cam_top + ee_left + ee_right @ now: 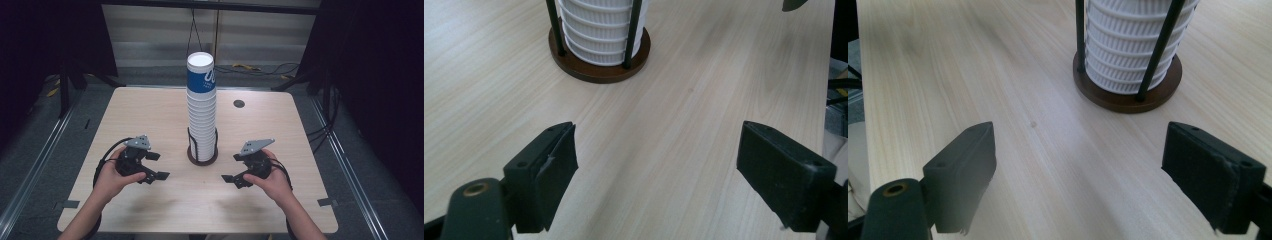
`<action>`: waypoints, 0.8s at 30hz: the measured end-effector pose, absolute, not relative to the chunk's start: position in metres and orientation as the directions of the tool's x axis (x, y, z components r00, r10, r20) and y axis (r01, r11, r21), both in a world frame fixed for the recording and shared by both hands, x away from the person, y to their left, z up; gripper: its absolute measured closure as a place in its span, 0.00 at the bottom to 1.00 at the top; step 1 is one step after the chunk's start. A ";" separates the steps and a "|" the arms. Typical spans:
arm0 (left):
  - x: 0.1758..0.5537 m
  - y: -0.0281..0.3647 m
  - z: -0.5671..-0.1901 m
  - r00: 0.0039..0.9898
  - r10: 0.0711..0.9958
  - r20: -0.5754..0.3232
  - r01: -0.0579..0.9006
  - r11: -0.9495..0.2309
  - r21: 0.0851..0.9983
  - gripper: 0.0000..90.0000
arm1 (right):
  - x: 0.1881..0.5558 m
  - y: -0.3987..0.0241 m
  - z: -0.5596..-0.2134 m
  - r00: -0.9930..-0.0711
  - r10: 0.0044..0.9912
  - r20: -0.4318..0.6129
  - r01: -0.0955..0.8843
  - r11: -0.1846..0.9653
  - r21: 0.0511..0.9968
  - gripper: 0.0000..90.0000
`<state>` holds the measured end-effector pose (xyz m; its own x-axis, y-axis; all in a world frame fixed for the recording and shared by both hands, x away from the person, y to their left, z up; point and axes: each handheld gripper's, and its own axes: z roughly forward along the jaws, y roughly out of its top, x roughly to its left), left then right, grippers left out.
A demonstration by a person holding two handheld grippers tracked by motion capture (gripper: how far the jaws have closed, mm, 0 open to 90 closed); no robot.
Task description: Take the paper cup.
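Two hands come in from the bottom edge of the high view, each holding a gripper over the wooden table (150,107). Standing at the middle of the table is a tall stack of paper cups (202,110), in a round brown holder (202,158) with thin black rods. It stands between the two grippers, apart from both. On the person's left, the left gripper (156,166) has its jaws spread wide with nothing between them. Opposite it, the right gripper (233,168) is also spread and empty. Both point inward, toward the holder.

Dim surroundings, soft overhead light, sharp
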<state>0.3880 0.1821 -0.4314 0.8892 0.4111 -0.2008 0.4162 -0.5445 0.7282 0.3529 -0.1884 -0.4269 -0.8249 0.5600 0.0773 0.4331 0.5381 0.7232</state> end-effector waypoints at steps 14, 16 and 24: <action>0.401 0.178 -0.398 0.889 0.423 -0.177 0.406 -0.547 0.732 0.18 | 0.364 -0.180 -0.394 -0.842 0.536 0.061 0.405 0.553 0.728 0.15; 0.403 0.175 -0.393 0.894 0.414 -0.170 0.395 -0.552 0.734 0.18 | 0.365 -0.180 -0.388 -0.847 0.528 0.059 0.397 0.556 0.730 0.15; 0.409 0.167 -0.381 0.899 0.405 -0.166 0.386 -0.555 0.737 0.18 | 0.371 -0.183 -0.373 -0.849 0.523 0.069 0.398 0.548 0.736 0.15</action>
